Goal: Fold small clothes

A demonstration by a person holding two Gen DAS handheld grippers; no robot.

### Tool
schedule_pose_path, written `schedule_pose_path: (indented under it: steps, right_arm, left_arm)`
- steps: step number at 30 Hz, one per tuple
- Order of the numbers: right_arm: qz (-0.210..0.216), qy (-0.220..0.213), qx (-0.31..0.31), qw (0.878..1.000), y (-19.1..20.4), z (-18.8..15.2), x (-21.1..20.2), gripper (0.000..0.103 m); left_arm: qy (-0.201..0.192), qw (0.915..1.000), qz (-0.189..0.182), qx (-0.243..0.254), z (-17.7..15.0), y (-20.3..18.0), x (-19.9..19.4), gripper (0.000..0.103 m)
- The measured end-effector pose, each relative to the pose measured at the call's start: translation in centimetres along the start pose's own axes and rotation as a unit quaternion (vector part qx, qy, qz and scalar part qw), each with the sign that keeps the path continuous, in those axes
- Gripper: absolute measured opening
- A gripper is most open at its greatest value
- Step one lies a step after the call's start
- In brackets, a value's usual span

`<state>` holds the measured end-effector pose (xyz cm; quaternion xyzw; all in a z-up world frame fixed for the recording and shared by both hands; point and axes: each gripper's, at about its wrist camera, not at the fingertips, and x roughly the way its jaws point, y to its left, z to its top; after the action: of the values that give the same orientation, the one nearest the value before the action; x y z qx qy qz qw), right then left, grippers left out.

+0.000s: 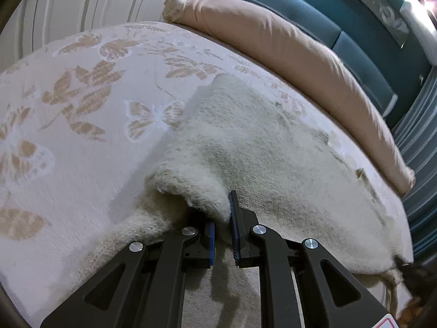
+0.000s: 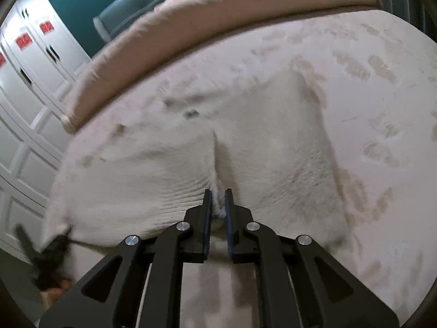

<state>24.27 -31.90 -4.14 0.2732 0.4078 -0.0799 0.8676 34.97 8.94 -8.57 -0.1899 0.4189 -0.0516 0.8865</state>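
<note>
A cream knitted garment (image 1: pixel 245 147) was spread across a bedspread (image 1: pixel 82 142) patterned with beige leaves and butterflies, presumably so that its shape could be laid flat for folding. A long tan bolster (image 1: pixel 286 49) lay along the far side of the bed, well apart from the work.

The garment's near edge was pinched at two separated places, a hold judged to let that edge be lifted and carried over evenly. The left gripper (image 1: pixel 222 218) was pressed together on a raised, curled flap of the knit, which rose just ahead of its blue pads. The right gripper (image 2: pixel 217 205) was clamped on a small bunch of the same hem, from which a crease ran away across the cloth. Seen from the right wrist, the rest of the garment (image 2: pixel 245 142) stretched forward of both grippers, toward the bolster.
</note>
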Motion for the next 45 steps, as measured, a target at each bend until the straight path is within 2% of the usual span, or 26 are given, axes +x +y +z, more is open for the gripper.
schedule_pose_path:
  steps: [2, 3, 4, 6, 7, 9, 11, 13, 15, 17, 19, 21, 23, 25, 27, 29, 30, 31, 32, 33, 34, 36, 39, 45]
  right_arm:
    - [-0.005, -0.018, -0.015, 1.000, 0.6, -0.6, -3.5, 0.013]
    - [-0.011, -0.021, -0.025, 0.999, 0.7, -1.3, -5.2, 0.028]
    - [-0.020, -0.021, -0.034, 0.999, 0.7, -2.3, -6.7, 0.042]
    - [-0.045, -0.018, -0.042, 0.998, -0.5, -5.2, -10.4, 0.053]
    - [-0.048, -0.006, -0.041, 0.998, -1.4, -7.4, -12.3, 0.057]
    - [-0.065, 0.018, -0.042, 0.997, -2.9, -10.5, -14.2, 0.058]
    - [-0.086, 0.050, -0.028, 0.995, -4.8, -14.7, -16.0, 0.058]
    - [-0.083, 0.078, 0.007, 0.993, -6.3, -17.9, -17.1, 0.058]
    - [-0.064, 0.096, 0.036, 0.993, -7.3, -20.3, -17.4, 0.058]
    - [-0.058, 0.102, 0.052, 0.992, -7.6, -21.8, -17.6, 0.059]
    - [-0.042, 0.095, 0.053, 0.993, -7.3, -22.3, -17.8, 0.060]
    - [-0.023, 0.094, 0.066, 0.993, -6.8, -22.4, -17.6, 0.060]
    - [0.004, 0.092, 0.080, 0.993, -6.5, -21.9, -17.0, 0.060]
    - [0.011, 0.089, 0.083, 0.992, -5.9, -21.4, -16.3, 0.060]
    - [0.017, 0.085, 0.085, 0.993, -5.4, -21.2, -15.9, 0.060]
    - [0.014, 0.085, 0.086, 0.993, -4.8, -21.0, -15.3, 0.059]
    - [0.013, 0.086, 0.084, 0.993, -4.6, -21.0, -15.2, 0.052]
    - [0.008, 0.088, 0.079, 0.993, -4.4, -20.9, -15.0, 0.042]
    - [-0.003, 0.091, 0.073, 0.993, -4.1, -20.8, -14.8, 0.036]
    - [-0.007, 0.093, 0.072, 0.993, -4.1, -20.7, -14.7, 0.021]
    - [-0.005, 0.096, 0.076, 0.993, -4.1, -20.5, -14.8, 0.015]
    - [0.007, 0.088, 0.078, 0.993, -4.1, -20.3, -15.7, 0.012]
    - [0.004, 0.074, 0.043, 0.996, -3.1, -20.0, -17.7, 0.009]
    - [-0.006, 0.069, -0.008, 0.998, -2.4, -21.1, -21.6, 0.007]
  left_arm:
    - [0.025, 0.9994, 0.014, 0.018, 0.3, -0.6, -1.3, 0.022]
    - [0.038, 0.9987, 0.020, 0.027, 0.2, -0.8, -2.2, 0.037]
    - [0.050, 0.9979, 0.025, 0.035, -0.1, -0.9, -3.3, 0.059]
    - [0.060, 0.9954, 0.044, 0.061, -1.2, -0.6, -7.1, 0.076]
    - [0.055, 0.9944, 0.051, 0.075, -2.0, -0.1, -9.3, 0.078]
    - [0.066, 0.9916, 0.061, 0.092, -3.4, 1.0, -12.3, 0.085]
    - [0.091, 0.9888, 0.071, 0.094, -5.5, 3.1, -15.1, 0.086]
    - [0.123, 0.9873, 0.067, 0.075, -7.5, 5.4, -16.8, 0.086]
    - [0.163, 0.9845, 0.056, 0.033, -9.8, 7.9, -18.0, 0.086]
    - [0.166, 0.9853, 0.040, -0.005, -11.6, 9.6, -19.3, 0.086]
    - [0.146, 0.9888, 0.028, -0.008, -12.5, 9.9, -20.2, 0.086]
    - [0.147, 0.9887, 0.026, -0.012, -12.8, 9.8, -20.3, 0.086]
    - [0.150, 0.9885, 0.004, -0.019, -12.9, 9.2, -20.0, 0.086]
    - [0.159, 0.9870, -0.012, -0.023, -12.9, 8.6, -19.6, 0.086]
    - [0.164, 0.9862, -0.019, -0.019, -12.6, 7.7, -19.0, 0.083]
    - [0.170, 0.9855, -0.005, -0.008, -12.7, 6.8, -18.3, 0.080]
    - [0.169, 0.9855, -0.003, -0.002, -12.6, 6.5, -18.2, 0.067]
    - [0.173, 0.9850, -0.003, 0.005, -12.5, 6.3, -18.1, 0.048]
    - [0.184, 0.9828, -0.009, 0.009, -12.2, 6.1, -17.9, 0.039]
    - [0.192, 0.9812, -0.016, 0.006, -12.0, 6.1, -17.8, 0.019]
    - [0.200, 0.9796, -0.023, 0.000, -11.9, 6.2, -17.8, 0.006]
    - [0.192, 0.9807, -0.036, -0.014, -11.4, 6.7, -18.9, 0.006]
    - [0.174, 0.9837, -0.046, -0.009, -11.2, 6.9, -21.4, 0.006]
    - [0.187, 0.9802, -0.062, 0.020, -12.9, 6.5, -25.3, 0.005]
